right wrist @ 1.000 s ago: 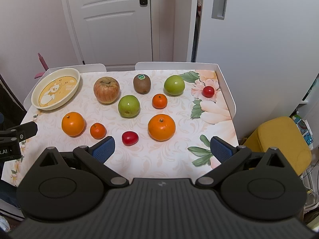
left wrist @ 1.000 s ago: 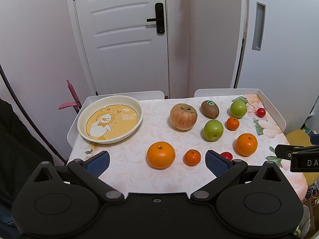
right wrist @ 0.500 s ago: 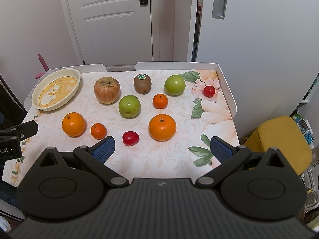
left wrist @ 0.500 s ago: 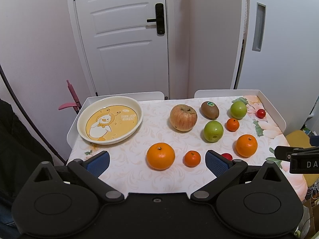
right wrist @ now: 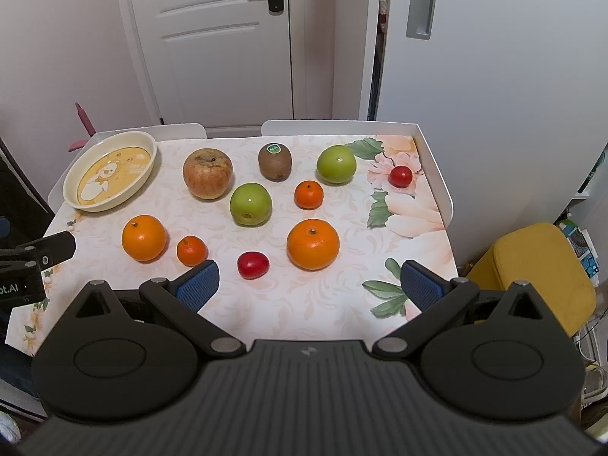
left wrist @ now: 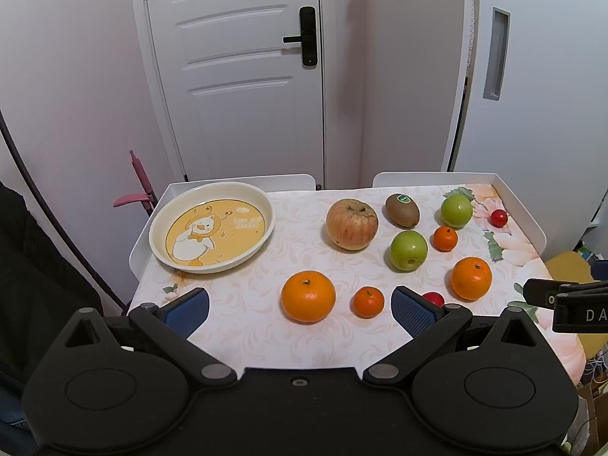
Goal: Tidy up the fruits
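Observation:
Fruit lies spread on a floral-cloth table: a red-yellow apple (left wrist: 352, 224), a kiwi (left wrist: 402, 210), two green apples (left wrist: 409, 250) (left wrist: 456, 211), two large oranges (left wrist: 308, 296) (left wrist: 471, 278), two small mandarins (left wrist: 368, 301) (left wrist: 445, 238) and two small red fruits (right wrist: 253, 264) (right wrist: 400, 176). An empty cream plate with a duck picture (left wrist: 178, 243) sits at the far left. My left gripper (left wrist: 300, 309) is open and empty above the near edge, before the left orange. My right gripper (right wrist: 309, 285) is open and empty, near the right orange (right wrist: 312, 243).
The table has a raised white rim (right wrist: 437, 174) at the back and sides. A white door (left wrist: 243, 76) and a cabinet stand behind it. A yellow stool (right wrist: 532, 266) is at the right. A pink handle (left wrist: 138, 182) leans at the table's left.
Both grippers have barely shifted; the view has drifted very slightly. No fruit has moved.

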### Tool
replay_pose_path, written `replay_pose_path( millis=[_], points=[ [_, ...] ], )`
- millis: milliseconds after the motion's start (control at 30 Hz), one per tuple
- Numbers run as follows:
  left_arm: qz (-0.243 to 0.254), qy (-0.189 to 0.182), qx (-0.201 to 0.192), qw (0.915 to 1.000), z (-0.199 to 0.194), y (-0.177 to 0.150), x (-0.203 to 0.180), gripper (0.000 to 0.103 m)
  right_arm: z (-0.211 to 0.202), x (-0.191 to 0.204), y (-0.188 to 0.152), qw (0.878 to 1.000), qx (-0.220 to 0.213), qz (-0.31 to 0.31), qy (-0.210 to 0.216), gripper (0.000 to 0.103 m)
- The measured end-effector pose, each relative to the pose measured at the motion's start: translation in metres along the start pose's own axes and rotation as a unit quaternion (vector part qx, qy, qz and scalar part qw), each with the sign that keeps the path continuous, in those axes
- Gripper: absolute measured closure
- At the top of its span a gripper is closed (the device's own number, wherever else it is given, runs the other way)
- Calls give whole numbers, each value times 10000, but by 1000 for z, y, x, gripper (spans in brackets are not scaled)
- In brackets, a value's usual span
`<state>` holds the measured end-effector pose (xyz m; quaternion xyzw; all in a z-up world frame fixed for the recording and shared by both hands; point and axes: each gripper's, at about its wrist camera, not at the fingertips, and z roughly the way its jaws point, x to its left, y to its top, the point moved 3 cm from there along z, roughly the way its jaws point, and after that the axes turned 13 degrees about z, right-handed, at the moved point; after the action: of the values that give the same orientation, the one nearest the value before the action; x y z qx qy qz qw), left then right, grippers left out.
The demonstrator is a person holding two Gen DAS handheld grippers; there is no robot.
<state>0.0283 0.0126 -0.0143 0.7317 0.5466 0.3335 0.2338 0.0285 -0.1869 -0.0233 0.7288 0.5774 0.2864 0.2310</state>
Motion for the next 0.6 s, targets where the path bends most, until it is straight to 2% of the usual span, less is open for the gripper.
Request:
replay_pose_path(
  millis=[500, 600],
  points=[
    [36, 4, 59, 10000, 3, -5, -3, 0, 5, -2, -5, 9998, 100, -82, 176, 0],
    [77, 176, 117, 9997, 6, -9, -3, 0, 12, -3, -9, 9993, 149, -151, 297, 0]
  ],
)
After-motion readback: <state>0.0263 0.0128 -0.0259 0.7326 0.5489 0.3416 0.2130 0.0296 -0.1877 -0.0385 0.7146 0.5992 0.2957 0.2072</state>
